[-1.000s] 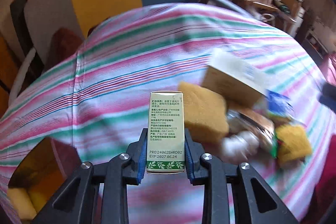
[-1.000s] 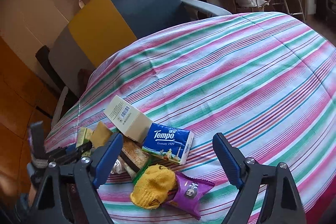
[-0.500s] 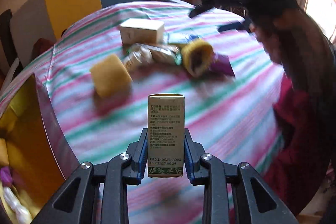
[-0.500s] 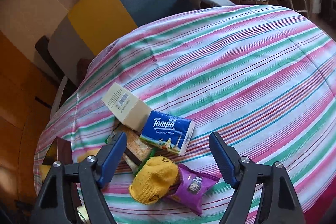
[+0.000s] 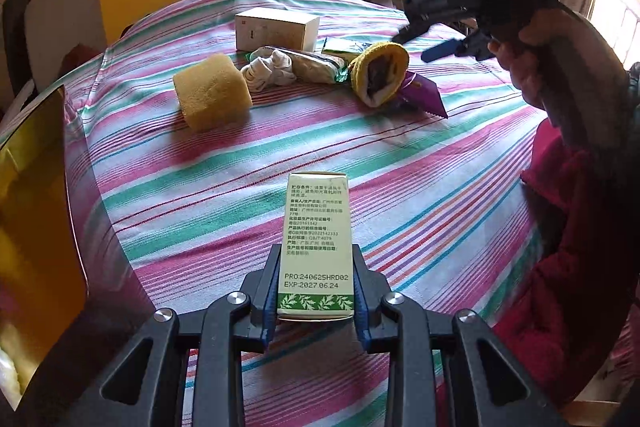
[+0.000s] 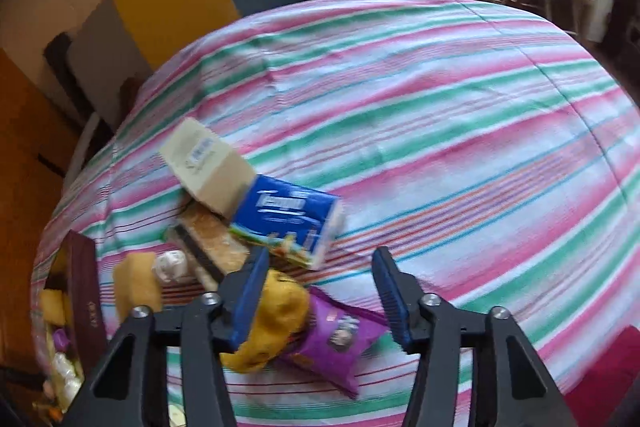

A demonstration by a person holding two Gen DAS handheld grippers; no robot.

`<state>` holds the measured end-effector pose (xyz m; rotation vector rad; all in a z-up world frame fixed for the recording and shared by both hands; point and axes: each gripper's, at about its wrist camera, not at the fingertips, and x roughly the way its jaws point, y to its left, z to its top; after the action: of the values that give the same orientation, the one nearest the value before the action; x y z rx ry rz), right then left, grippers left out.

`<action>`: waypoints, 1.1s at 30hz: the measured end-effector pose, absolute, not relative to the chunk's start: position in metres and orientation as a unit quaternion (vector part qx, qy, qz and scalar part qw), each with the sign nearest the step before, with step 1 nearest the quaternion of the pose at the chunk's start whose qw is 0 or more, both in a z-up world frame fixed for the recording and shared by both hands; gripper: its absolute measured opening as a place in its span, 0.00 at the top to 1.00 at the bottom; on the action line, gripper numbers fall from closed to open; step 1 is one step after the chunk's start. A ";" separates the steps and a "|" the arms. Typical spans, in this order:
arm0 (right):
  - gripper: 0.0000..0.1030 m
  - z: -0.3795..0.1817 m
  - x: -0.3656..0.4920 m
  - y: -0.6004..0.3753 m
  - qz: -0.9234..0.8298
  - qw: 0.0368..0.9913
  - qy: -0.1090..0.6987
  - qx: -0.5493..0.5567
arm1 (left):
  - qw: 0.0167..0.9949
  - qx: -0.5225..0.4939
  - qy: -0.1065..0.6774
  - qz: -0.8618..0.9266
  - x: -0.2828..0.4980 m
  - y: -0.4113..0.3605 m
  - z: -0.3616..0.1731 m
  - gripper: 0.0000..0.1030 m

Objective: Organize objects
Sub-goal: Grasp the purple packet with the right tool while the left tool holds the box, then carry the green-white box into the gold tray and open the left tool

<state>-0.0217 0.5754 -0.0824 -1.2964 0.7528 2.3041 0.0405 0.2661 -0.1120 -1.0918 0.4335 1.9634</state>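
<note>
L gripper (image 5: 316, 291) is pinching a green carton (image 5: 316, 247) by its long sides near the bottom end, pads pressing flat on both faces. Carton is hanging over the striped cloth (image 5: 400, 163), near the bin (image 5: 36, 227) at the table's left edge. Looks like light, stiff card w/ smooth print, so prob. slippery if squeezed weakly and dentable if squeezed hard; the low grip is leaving most of it sticking out, so it may swing.

R gripper (image 6: 318, 291) has just been closing, jaws now part-spread w/ a gap, nothing pinched. It's hovering over the yellow sock (image 6: 276, 319) and purple packet (image 6: 340, 339); whether the left pad is touching the sock I can't tell. Sock is soft, will squash, so grab the bulk mid-roll. Packet is crinkly, thin, slippery, so take an edge seam.

Room: pile is crowding w/ tissue pack (image 6: 292, 219), beige box (image 6: 208, 167), sponge (image 5: 212, 95) just beside. Cloth is open right of the pile. Bin wall is standing tall, so the carton needs to clear its rim.
</note>
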 end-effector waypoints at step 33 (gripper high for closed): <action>0.69 -0.117 -0.011 0.548 0.776 0.219 0.254 -0.535 | 0.415 -0.425 0.144 0.791 0.049 0.255 -0.101 0.72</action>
<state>-0.0107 0.5483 -0.1173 -1.4801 0.7019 2.1474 0.0495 0.2549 -0.1012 -1.0684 0.3627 1.9866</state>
